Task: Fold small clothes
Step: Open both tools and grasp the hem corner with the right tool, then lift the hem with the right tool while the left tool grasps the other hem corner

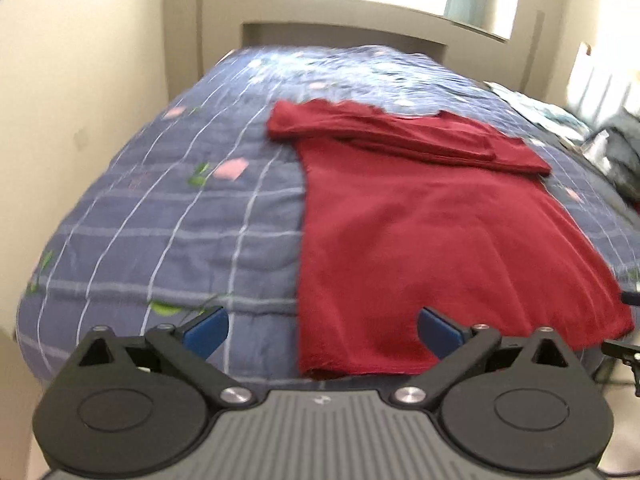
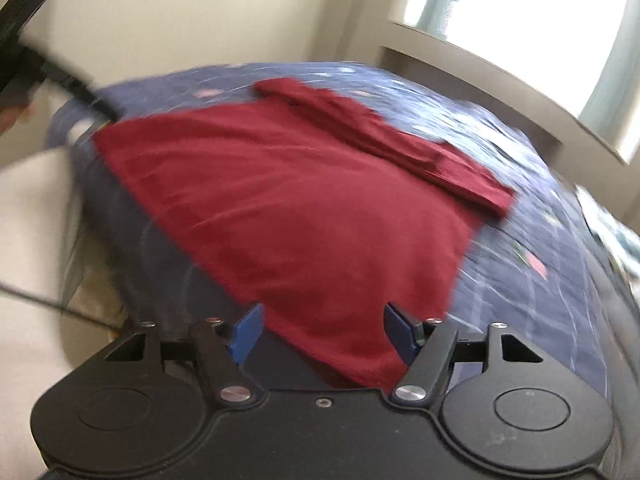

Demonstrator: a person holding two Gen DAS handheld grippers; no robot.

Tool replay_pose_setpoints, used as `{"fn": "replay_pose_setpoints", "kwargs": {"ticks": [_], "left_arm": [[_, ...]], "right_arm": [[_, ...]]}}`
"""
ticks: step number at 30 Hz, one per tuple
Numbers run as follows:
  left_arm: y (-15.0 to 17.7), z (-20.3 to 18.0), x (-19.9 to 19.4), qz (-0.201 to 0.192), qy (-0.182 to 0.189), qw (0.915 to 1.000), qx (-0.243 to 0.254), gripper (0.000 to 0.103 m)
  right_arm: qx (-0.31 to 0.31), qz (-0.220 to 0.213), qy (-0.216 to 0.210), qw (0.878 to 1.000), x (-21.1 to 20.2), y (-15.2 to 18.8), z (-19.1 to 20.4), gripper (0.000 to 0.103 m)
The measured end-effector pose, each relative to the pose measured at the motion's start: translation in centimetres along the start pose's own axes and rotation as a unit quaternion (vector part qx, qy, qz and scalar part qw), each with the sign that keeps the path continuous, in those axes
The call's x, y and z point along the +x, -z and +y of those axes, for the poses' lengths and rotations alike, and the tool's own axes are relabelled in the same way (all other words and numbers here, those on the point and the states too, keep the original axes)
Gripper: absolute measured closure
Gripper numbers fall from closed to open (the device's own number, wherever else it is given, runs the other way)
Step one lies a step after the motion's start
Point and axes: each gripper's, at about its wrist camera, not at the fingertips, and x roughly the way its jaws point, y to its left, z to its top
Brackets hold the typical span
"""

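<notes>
A bed [image 1: 160,216] carries a blue checked quilt [image 1: 224,248]. A dark red garment [image 1: 420,240] lies flat on the quilt, its sleeves folded across the top.

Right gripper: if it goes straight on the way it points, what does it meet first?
Most likely the red garment: its near corner lies between the open right gripper fingers, atop the blue quilt. Depth unclear.
</notes>
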Motion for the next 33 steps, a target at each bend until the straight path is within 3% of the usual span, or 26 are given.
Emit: {"fn": "replay_pose_setpoints", "kwargs": {"ticks": [6,8,10,11,13,18,22,28,31,33], "left_arm": [[0.5,-3.8,0.2,-0.009,0.039,0.9966,0.073,0.000],[0.7,-4.9,0.3,-0.011,0.055,0.9939,0.095,0.000],[0.8,-6.0,0.5,-0.013,0.069,0.9904,0.119,0.000],[0.9,-6.5,0.5,-0.015,0.076,0.9885,0.130,0.000],[1.3,-7.5,0.6,-0.020,0.092,0.9835,0.155,0.000],[2.5,-11.0,1.0,-0.032,0.114,0.9682,0.220,0.000],[3.0,-13.4,2.1,-0.032,0.117,0.9621,0.244,0.001],[2.9,-14.0,3.5,-0.027,0.063,0.9672,0.245,0.017],[3.2,-13.4,3.4,-0.034,0.041,0.9649,0.257,0.023],[3.8,-12.9,3.3,-0.038,0.010,0.9617,0.271,0.036]], "right_arm": [[-0.102,0.017,-0.006,0.995,1.9,0.3,3.3,0.053],[-0.128,0.015,0.017,0.992,2.4,0.5,4.0,0.067],[-0.132,0.011,0.022,0.991,2.6,0.4,4.0,0.076],[-0.124,0.007,0.017,0.992,2.4,0.2,3.8,0.086],[-0.108,0.001,0.015,0.994,2.1,-0.1,3.2,0.092],[-0.008,-0.017,-0.033,0.999,1.1,-2.4,0.1,0.095],[0.060,-0.033,-0.062,0.996,0.5,-4.3,-2.1,0.096],[0.100,-0.053,-0.086,0.990,-0.5,-6.2,-4.2,0.096],[0.106,-0.056,-0.089,0.989,-0.9,-6.3,-4.6,0.096],[0.105,-0.056,-0.088,0.989,-1.1,-6.3,-4.6,0.096]]}}
